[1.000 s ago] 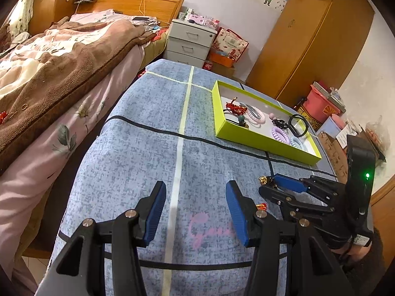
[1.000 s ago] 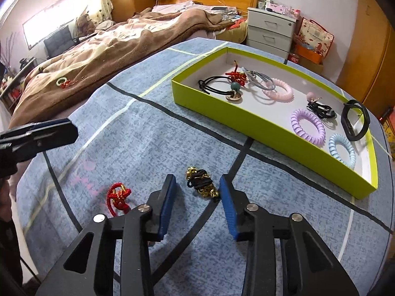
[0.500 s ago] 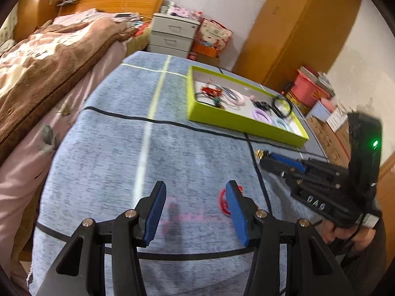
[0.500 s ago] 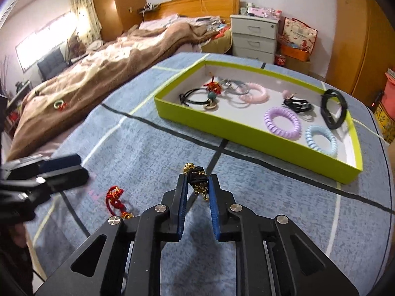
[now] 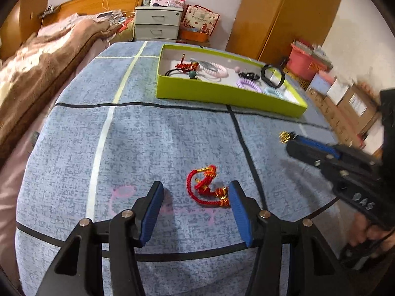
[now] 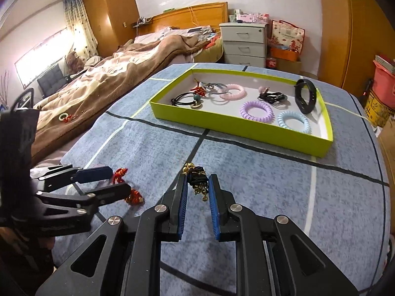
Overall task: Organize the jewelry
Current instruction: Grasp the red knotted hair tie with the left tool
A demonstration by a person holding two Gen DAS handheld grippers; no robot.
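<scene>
black-and-gold beaded hair tie (image 6: 196, 181) pinched in right tongs (image 6: 196, 192); left tongs (image 5: 195, 198), just widened, spread around red knotted cord bracelet (image 5: 205, 188), near lime-green cardboard tray (image 5: 222, 96).

One legible marking found: raised letters "DAS" on the black body of my right claw (image 5: 286, 138), seen from my left wrist view. Faint pink handwriting on the blue cloth (image 5: 172, 133) covering the worktop cannot be read. Labels on the cardboard boxes (image 5: 355, 103) are too blurred.
</scene>
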